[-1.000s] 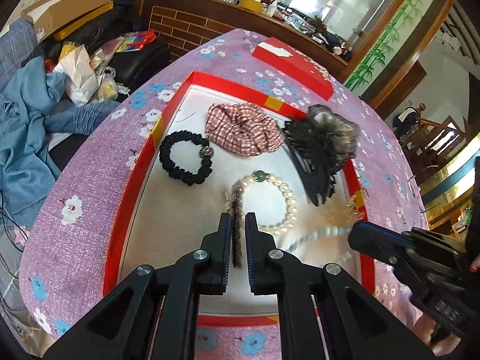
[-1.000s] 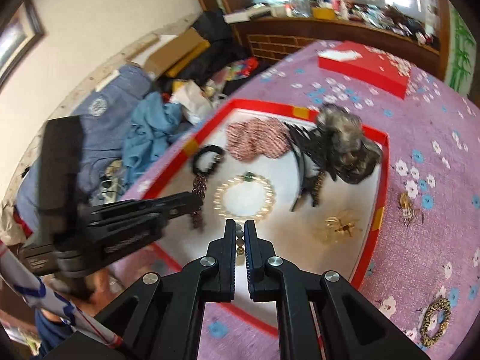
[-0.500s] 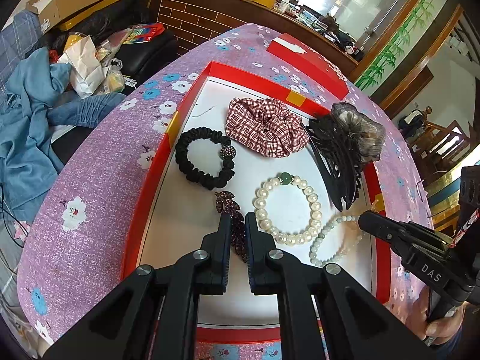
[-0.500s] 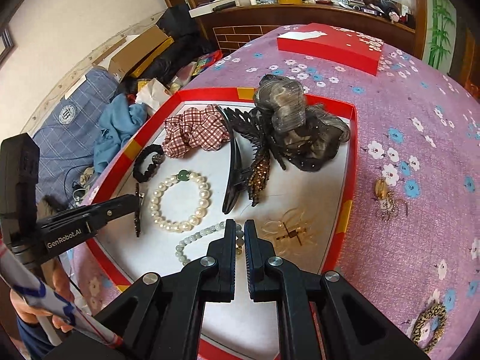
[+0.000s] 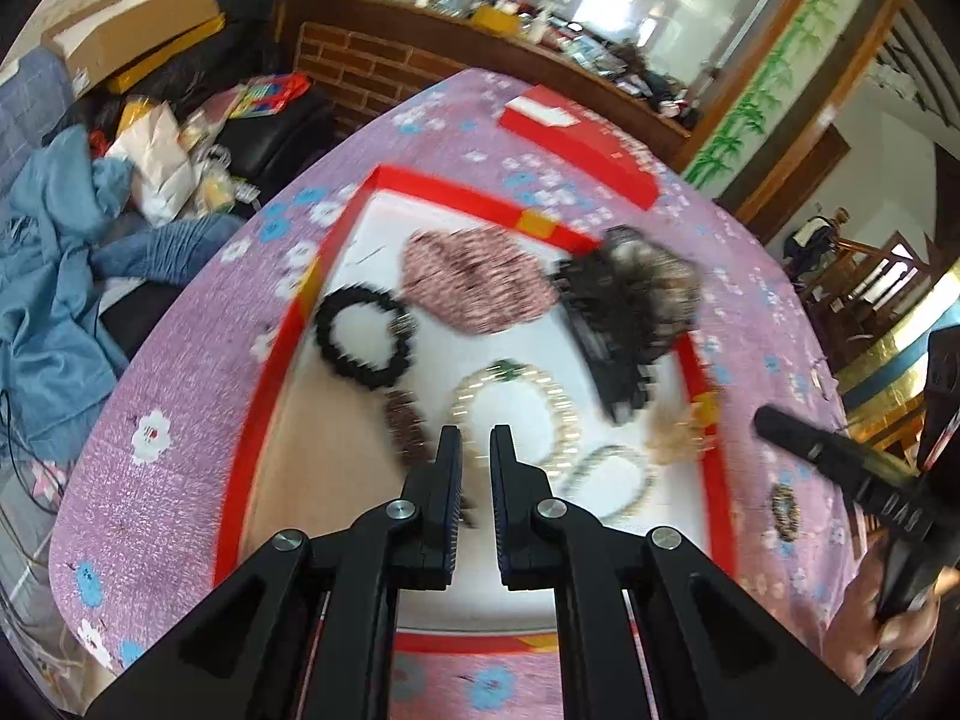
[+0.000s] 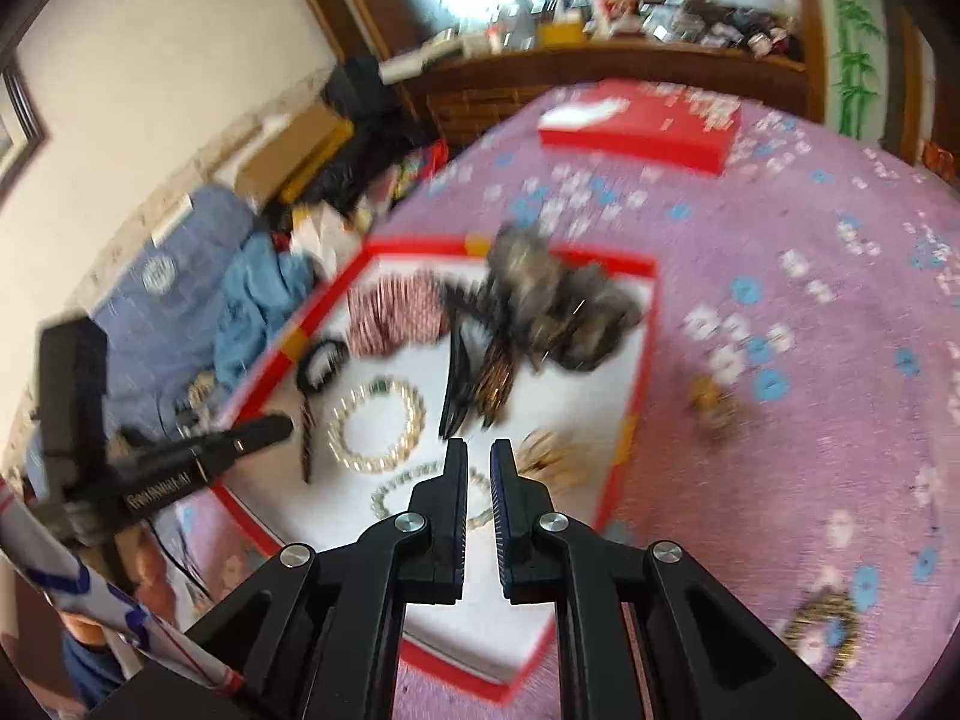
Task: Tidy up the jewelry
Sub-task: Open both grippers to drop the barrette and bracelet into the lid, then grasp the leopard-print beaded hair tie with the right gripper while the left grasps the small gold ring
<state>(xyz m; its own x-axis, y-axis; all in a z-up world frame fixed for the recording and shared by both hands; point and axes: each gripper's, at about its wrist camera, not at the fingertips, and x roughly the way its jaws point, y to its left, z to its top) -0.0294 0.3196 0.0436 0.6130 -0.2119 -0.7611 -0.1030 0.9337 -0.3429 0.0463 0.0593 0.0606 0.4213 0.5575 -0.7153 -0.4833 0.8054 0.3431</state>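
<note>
Left hand-held gripper (image 5: 476, 441) released, narrow gap, nothing between fingers, above white pearl bracelet (image 5: 516, 414) inside red-rimmed white tray (image 5: 264, 372). Right hand-held gripper (image 6: 479, 456) likewise released, over pale beaded bracelet (image 6: 420, 495) in tray.

We see a matt purple flowered cloth (image 5: 198, 372) covering the table, a red box (image 5: 264, 396) with smooth white lining, a checked fabric scrunchie (image 5: 474, 282), a glossy pearl bracelet (image 5: 516, 414), and matt black plastic grippers with metal screws.

Tray (image 5: 264, 384): red rim, white floor. Scrunchie (image 5: 474, 282): red/white check. Hair tie (image 5: 363, 345): blk. Tablecloth (image 5: 180, 420): purple w/ flowers.
</note>
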